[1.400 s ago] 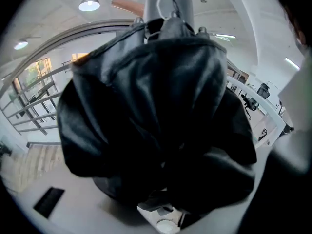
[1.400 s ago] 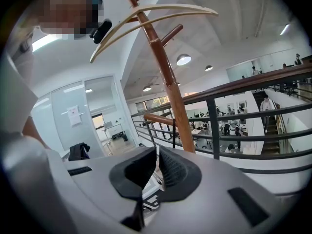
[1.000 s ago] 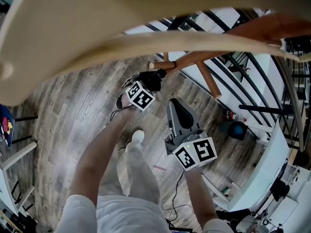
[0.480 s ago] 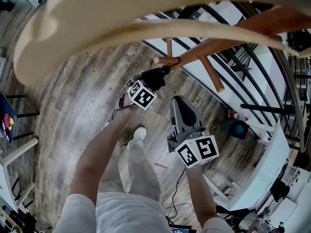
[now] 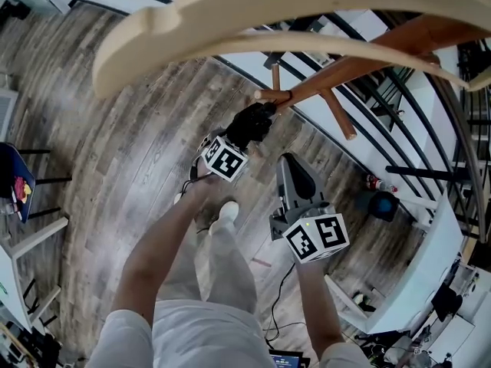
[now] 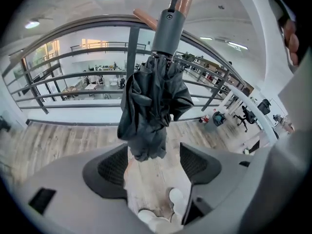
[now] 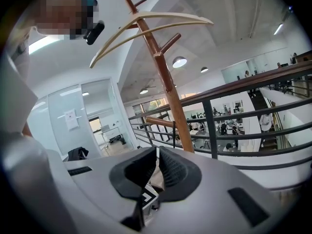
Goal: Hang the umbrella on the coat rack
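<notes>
Over the last second the left hand-held gripper (image 6: 152, 165) has shifted up and to the right in the head view, carrying the umbrella (image 5: 252, 123) from just short of the peg tips to right under the spot where the pegs meet the coat rack (image 5: 360, 60) pole, centre of frame. In the left gripper view its jaws stand wide apart. The folded black umbrella (image 6: 153, 106) hangs straight down at frame centre, its lower end just above the gap between the pads and touching neither. Its grey handle end runs up to the brown wood at the top edge, where the actual hook-up is cropped, so the catch can't be confirmed. Reads as hung and let go; probably only the pull-back is left. The right hand-held gripper (image 7: 157, 165) is closed on nothing, idling lower right of centre in the head view, well apart from the umbrella. Clearance: a peg (image 6: 145, 18) sits just left of the handle, the dark railing (image 6: 73, 77) runs behind the rack, and the rack's pale curved arm (image 5: 307, 44) sweeps across the top of the head view. Open room is down and toward the lower left over the wood floor (image 5: 130, 144), so backing straight down that way likely avoids nudging the fabric.
</notes>
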Motion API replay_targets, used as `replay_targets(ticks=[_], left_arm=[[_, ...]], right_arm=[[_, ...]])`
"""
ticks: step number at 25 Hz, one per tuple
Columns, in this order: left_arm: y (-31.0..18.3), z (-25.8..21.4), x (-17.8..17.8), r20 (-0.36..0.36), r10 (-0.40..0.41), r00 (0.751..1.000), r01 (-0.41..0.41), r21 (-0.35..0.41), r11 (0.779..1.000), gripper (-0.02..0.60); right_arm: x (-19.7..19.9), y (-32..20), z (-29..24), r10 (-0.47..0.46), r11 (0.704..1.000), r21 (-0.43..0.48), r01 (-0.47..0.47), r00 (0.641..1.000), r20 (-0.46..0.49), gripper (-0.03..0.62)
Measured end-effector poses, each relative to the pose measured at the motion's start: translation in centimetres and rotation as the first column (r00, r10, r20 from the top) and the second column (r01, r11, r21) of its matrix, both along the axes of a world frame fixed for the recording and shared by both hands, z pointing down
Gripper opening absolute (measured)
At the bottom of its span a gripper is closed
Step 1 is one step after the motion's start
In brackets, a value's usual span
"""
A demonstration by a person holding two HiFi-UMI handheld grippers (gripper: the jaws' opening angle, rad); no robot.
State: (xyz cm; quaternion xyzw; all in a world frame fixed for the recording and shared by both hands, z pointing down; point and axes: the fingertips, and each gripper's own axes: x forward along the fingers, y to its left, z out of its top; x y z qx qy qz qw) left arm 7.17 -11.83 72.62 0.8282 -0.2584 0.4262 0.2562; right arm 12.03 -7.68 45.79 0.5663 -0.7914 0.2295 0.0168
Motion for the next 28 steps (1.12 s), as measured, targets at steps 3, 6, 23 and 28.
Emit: replay_targets(ticks=[3,6,23,28], left_arm=[[0.9,-0.3,-1.0,0.004,-0.002,1.000,0.002,-0.009,1.000,0.321],[1.5,-1.3,-1.5,-0.019,-0.002,1.000,0.003,0.012,1.000,0.319],[8.4,-17.7,-8.5,-0.258,-0.140,0.956,0.190,0.180,0.965,0.024],[10.2,-22.0,-10.6,-0.310,-0.162,0.937,0.224,0.174,0.959,0.021]], right_arm=[[-0.3,0.4,-0.4,0.003,1.000,0.002,-0.003,1.000,-0.001,0.041],[-0.4,0.8,-0.7,0.011,1.000,-0.001,-0.011,1.000,-0.007,0.041],[0.6,5.4,-4.6,0.079,0.996,-0.039,-0.081,0.995,-0.057,0.041],[-0.2,6.6,-6.1,0.092,0.995,-0.040,-0.094,0.994,-0.053,0.041]])
